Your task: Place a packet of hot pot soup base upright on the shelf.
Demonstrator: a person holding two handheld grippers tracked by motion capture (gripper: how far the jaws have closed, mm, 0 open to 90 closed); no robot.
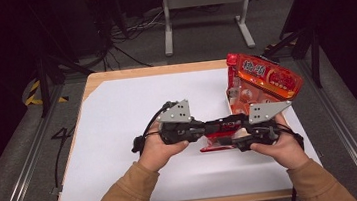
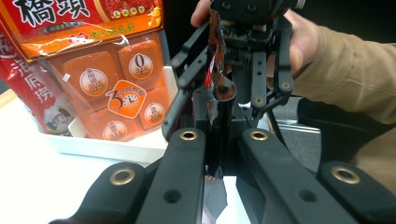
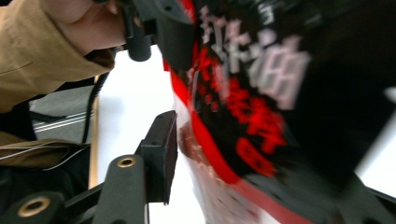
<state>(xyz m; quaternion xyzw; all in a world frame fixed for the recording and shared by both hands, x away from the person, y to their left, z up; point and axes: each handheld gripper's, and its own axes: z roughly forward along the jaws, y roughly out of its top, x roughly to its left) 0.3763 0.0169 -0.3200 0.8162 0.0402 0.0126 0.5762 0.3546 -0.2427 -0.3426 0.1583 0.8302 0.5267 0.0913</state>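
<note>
While both hands meet near the middle of the white table sheet (image 1: pixel 120 137), a flat glossy black-and-red plastic packet (image 1: pixel 219 135) is stretched between the left gripper (image 1: pixel 208 127) and the right gripper (image 1: pixel 230 137). From the high view this packet is at about 5 o'clock of the sheet, just at 6 o'clock from the big orange-red snack bag (image 1: pixel 263 84), which stands in a low white cardboard tray (image 1: pixel 229 100). The packet is thin and shiny, black with a red border.

Seen from the left gripper view, the packet (image 2: pixel 215 93) stands edge-on and crumpled, and the left gripper (image 2: pixel 219 140) has its jaws closed on its near end, while the right gripper (image 2: pixel 243 79) pinches the far end. That view also shows the orange bag (image 2: pixel 93 70) with round white labels at 10 o'clock.

From the right gripper view the packet (image 3: pixel 243 121) is very close and blurred, showing large pale and red characters on its black face. One black jaw lies against it at 7 o'clock; the other jaw is hidden behind the packet.
</note>
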